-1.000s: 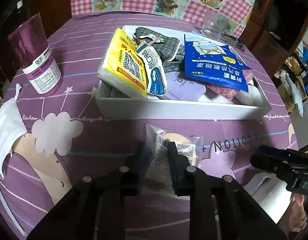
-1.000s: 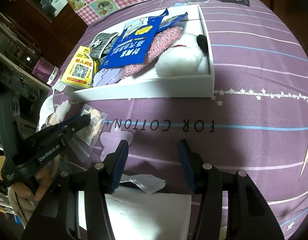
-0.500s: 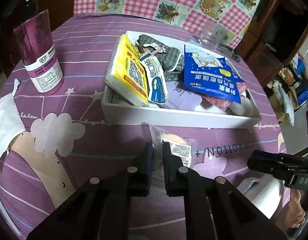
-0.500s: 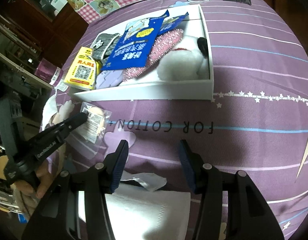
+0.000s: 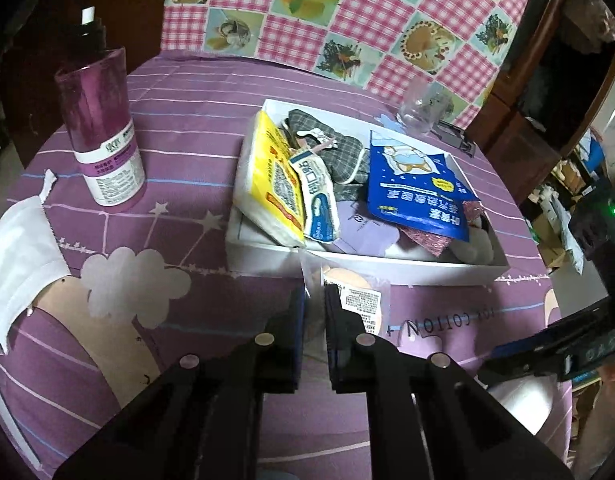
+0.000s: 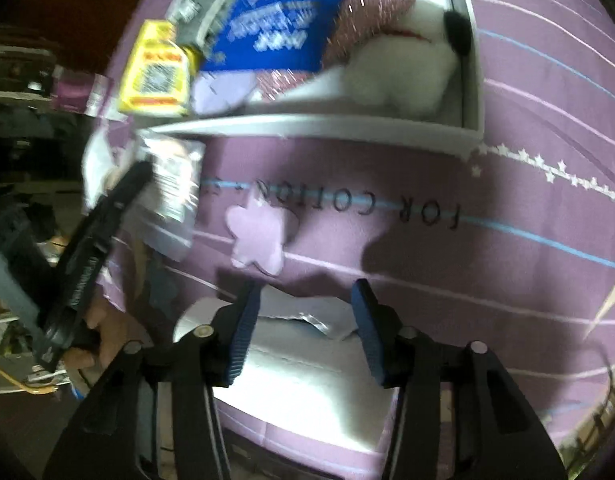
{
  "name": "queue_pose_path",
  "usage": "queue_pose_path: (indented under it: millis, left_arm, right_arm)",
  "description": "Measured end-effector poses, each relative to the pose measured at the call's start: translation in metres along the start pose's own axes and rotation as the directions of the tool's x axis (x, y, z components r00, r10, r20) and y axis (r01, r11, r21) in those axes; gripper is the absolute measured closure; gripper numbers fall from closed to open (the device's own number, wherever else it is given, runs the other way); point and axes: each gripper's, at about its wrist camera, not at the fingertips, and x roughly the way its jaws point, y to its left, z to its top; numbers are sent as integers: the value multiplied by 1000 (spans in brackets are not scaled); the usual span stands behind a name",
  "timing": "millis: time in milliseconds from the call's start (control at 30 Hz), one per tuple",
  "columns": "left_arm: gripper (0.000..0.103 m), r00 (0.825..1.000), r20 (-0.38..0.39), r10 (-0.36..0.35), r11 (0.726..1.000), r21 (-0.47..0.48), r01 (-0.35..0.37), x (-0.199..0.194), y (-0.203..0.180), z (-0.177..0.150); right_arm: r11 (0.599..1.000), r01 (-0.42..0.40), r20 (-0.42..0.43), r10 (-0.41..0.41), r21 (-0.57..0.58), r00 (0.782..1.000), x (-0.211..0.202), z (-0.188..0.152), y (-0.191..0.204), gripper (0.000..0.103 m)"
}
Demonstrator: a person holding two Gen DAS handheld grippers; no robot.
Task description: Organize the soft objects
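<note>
My left gripper (image 5: 314, 316) is clamped tight on the near edge of a clear sachet (image 5: 349, 300) with a round beige pad and a white printed label inside. The sachet hangs from my pads just in front of the white tray (image 5: 267, 256), its far end close to the tray's near wall, over the purple tablecloth (image 5: 195, 168).

The tray is crowded: a yellow tissue pack (image 5: 269, 184) leans against its left end, a white-and-blue packet (image 5: 317, 196) rests on that, a grey checked cloth (image 5: 331, 152) lies behind, and a blue pouch (image 5: 415, 188) covers a sparkly pink cloth (image 5: 431, 236). In the blurred right wrist view a white plush toy (image 6: 403, 72) fills the tray's right end.

My right gripper (image 6: 305, 320) has just been narrowing, yet its blue pads stand apart with nothing pressed between them. Below them lies a white tissue pack (image 6: 307, 380) with a torn, crinkled wrapper flap; whether the pads touch that flap I cannot tell through the blur.

A purple bottle (image 5: 103, 136) stands well left of the tray, and a white face mask (image 5: 15, 256) lies near the table's left edge.
</note>
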Motion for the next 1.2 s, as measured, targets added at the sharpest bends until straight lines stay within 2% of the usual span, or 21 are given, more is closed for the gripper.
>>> queue_pose_path:
  millis: [67, 133, 200, 267, 333, 433, 567, 733, 900, 1200]
  left_arm:
    - [95, 1000, 2, 8, 1000, -4, -8, 0, 2, 0]
    - [95, 1000, 3, 14, 1000, -7, -14, 0, 4, 0]
    - [95, 1000, 4, 20, 1000, -7, -20, 0, 5, 1]
    - [95, 1000, 9, 20, 1000, -6, -20, -2, 4, 1]
    - [95, 1000, 16, 19, 1000, -3, -19, -3, 3, 1]
    - [95, 1000, 27, 14, 1000, -4, -14, -5, 2, 1]
    - [95, 999, 42, 15, 1000, -11, -14, -8, 3, 1]
    - [95, 997, 72, 7, 1000, -19, -6, -11, 1, 2]
    - [95, 993, 116, 1, 999, -35, 3, -16, 0, 3]
    - [95, 986, 167, -26, 999, -30, 31, -21, -7, 1]
  right_arm:
    - [999, 26, -52, -28, -25, 998, 7, 1, 7, 59]
    - [1000, 21, -97, -23, -19, 995, 14, 2, 11, 65]
    - [1000, 28, -102, -28, -9, 994, 17, 2, 13, 70]
    - [1000, 23, -106, -24, -9, 994, 21, 3, 17, 82]
    - [1000, 6, -95, -6, -7, 995, 22, 3, 20, 89]
    - [1000, -23, -39, 23, -5, 999, 17, 3, 26, 96]
    - [999, -52, 76, 52, -3, 996, -2, -1, 24, 97]
    - [998, -66, 189, 66, -3, 980, -22, -7, 21, 97]
    - [997, -72, 321, 66, 6, 945, -40, -14, 14, 97]
    - [987, -163, 436, 145, 4, 888, -47, -29, -20, 97]
